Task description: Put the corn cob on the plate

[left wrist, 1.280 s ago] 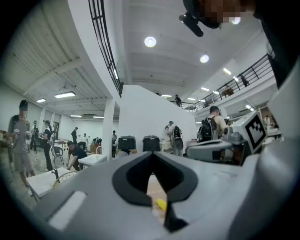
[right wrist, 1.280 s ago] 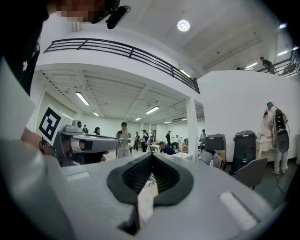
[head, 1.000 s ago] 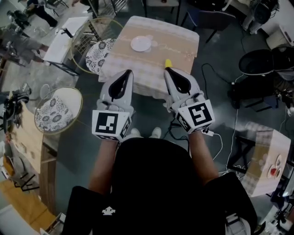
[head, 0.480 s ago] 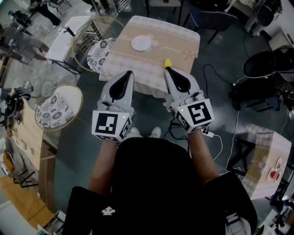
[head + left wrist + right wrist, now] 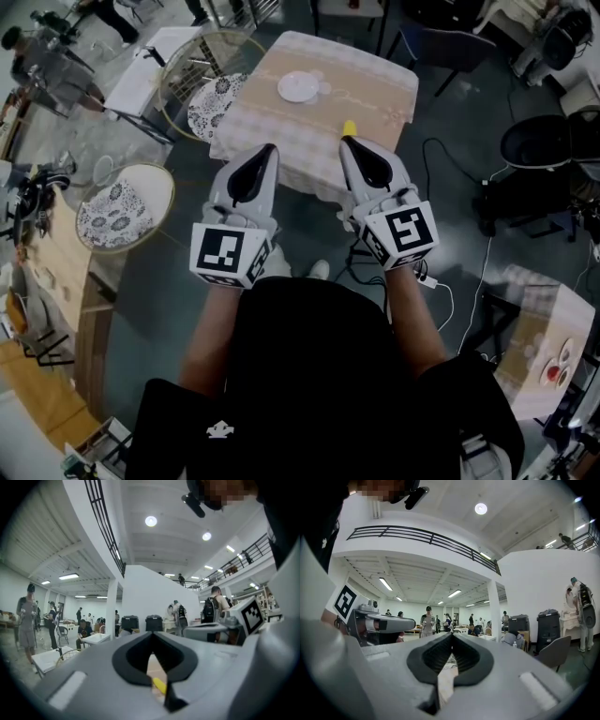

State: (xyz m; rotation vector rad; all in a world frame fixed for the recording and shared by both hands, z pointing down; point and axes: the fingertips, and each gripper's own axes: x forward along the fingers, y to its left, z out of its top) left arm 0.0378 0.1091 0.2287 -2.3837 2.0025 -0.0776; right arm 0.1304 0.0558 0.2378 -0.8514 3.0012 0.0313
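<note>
A yellow corn cob (image 5: 349,127) lies near the front right of a table with a beige checked cloth (image 5: 309,141). A white plate (image 5: 298,87) sits farther back, near the table's middle. My left gripper (image 5: 270,148) and right gripper (image 5: 345,141) are held side by side, level, over the table's near edge, both shut and empty. The right one's tip is just short of the cob. In the left gripper view the jaws (image 5: 151,635) meet at the tip, and a bit of the cob (image 5: 158,685) shows through the gap below. The right gripper view shows closed jaws (image 5: 451,636) with the cloth beyond.
Two round chairs with patterned cushions (image 5: 217,105) (image 5: 120,214) stand left of the table. A dark chair (image 5: 441,42) is behind it and a black office chair (image 5: 553,141) at the right. Cables (image 5: 441,281) trail on the floor. A second small table (image 5: 544,328) stands lower right.
The head view has shifted a little, so the table and chairs sit slightly further right in the picture. Both grippers keep the same pose and stay shut.
</note>
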